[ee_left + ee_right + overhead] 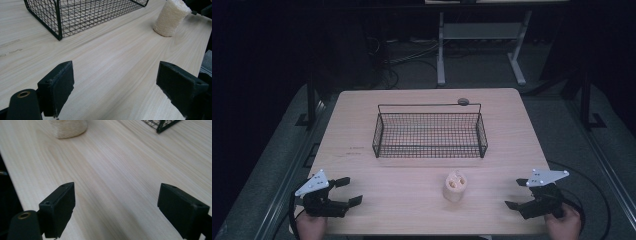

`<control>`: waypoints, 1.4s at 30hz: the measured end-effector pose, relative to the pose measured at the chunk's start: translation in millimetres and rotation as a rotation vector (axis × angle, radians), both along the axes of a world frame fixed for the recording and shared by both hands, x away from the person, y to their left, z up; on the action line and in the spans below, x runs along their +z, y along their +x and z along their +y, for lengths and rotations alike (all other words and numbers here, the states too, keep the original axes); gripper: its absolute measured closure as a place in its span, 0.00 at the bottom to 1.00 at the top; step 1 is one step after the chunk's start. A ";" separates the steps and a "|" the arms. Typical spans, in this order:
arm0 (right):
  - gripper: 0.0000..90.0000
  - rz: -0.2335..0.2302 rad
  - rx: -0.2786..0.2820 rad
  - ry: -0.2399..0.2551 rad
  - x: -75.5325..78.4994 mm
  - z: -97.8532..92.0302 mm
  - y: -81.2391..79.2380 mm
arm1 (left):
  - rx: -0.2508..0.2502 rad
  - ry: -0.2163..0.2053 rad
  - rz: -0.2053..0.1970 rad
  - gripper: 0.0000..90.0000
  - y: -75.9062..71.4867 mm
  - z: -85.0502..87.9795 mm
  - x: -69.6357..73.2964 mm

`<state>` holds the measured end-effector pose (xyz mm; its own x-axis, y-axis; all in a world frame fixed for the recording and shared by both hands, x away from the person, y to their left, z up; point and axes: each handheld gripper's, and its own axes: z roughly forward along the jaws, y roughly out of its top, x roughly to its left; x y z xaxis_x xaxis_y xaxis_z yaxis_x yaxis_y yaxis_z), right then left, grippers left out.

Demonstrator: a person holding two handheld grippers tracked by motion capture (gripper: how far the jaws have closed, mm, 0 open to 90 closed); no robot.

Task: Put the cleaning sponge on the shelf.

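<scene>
start position: both grippers, left gripper (pixel 346 192) and right gripper (pixel 518 194), rest with fingers released and empty; next move likely reaches for loofah piece (pixel 455 186) before wire basket (pixel 430 134).

The loofah piece (pixel 68 128) is cut off by the top edge in the right gripper view, so just its base shows there; in the left gripper view its top runs close to the frame's upper edge. The wire basket (pixel 75 17) loses its far half past the top of the left gripper view, and in the right gripper view a single corner of it pokes in. A small dark round thing (pixel 463 101) sits at the basket's far rim (too small to tell what it is). The room behind the worktop (pixel 362 165) is too dark to read.
</scene>
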<state>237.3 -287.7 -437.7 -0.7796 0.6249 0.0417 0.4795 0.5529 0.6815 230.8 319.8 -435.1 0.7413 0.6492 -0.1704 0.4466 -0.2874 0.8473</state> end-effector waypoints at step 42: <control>0.16 0.036 0.121 -0.042 2.2 48.3 5.8 | 0.006 -0.001 0.000 0.15 0.7 2.9 -0.2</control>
<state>243.2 -239.4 -435.5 -0.8478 0.5283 0.0468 0.4316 0.6360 0.6396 231.5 322.6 -435.3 0.7375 0.6535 -0.1707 0.4479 -0.2840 0.8478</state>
